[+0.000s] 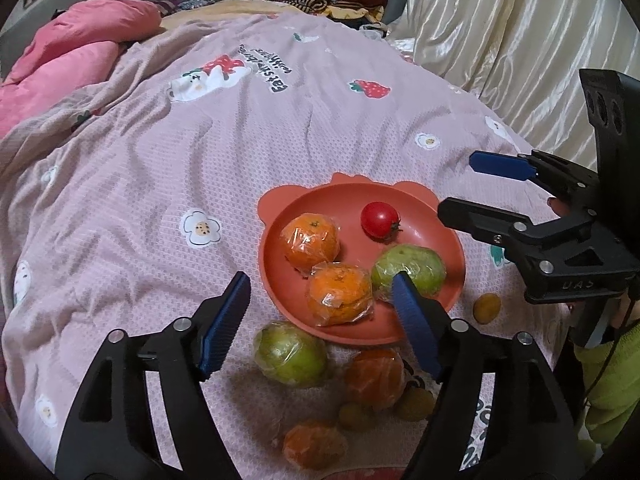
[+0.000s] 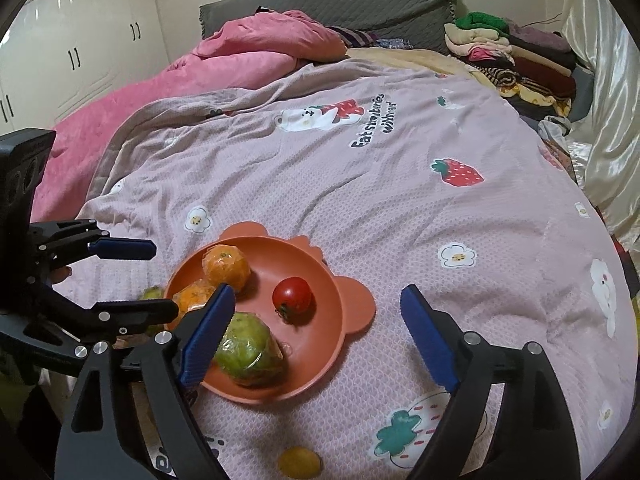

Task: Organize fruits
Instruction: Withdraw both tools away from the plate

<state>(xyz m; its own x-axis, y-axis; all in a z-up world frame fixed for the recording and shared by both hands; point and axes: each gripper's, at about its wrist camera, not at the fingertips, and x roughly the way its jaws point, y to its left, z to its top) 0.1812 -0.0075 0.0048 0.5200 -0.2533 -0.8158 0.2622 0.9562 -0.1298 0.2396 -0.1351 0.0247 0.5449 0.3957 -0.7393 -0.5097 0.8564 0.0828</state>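
- Hovering over the near rim of the plate [image 1: 276,280], the left gripper [image 1: 320,320] has its jaws wide; nothing between the blue pads, nothing touched.
- Right gripper [image 2: 316,334] also wide, empty, over the plate's right side and the bedspread [image 2: 400,208]; no contact visible.
- No earlier frame, so only the present gap can be told.
- Surface: pinkish waffle-weave bedspread with strawberry, flower and bear prints, on a bed. Pink quilt [image 2: 224,68] bunched at the far left, grey headboard [image 2: 328,0] behind, folded clothes stack [image 2: 504,52] at the far right, shiny cream curtain [image 1: 500,32] along the right side, white wardrobe [image 2: 80,40] on the left.
- Orange bear-eared plate holds four fruits: two wrapped oranges [image 1: 312,240] touching each other, one wrapped green fruit [image 1: 416,268], one tomato [image 1: 379,219] apart at the back.
- Off the plate, near edge, left wrist view: one green fruit [image 1: 290,352] just beside the rim, two more oranges [image 1: 374,376], two small yellow-green fruits [image 1: 416,402] by them.
- One small yellow fruit [image 1: 487,308] alone on the right of the plate.
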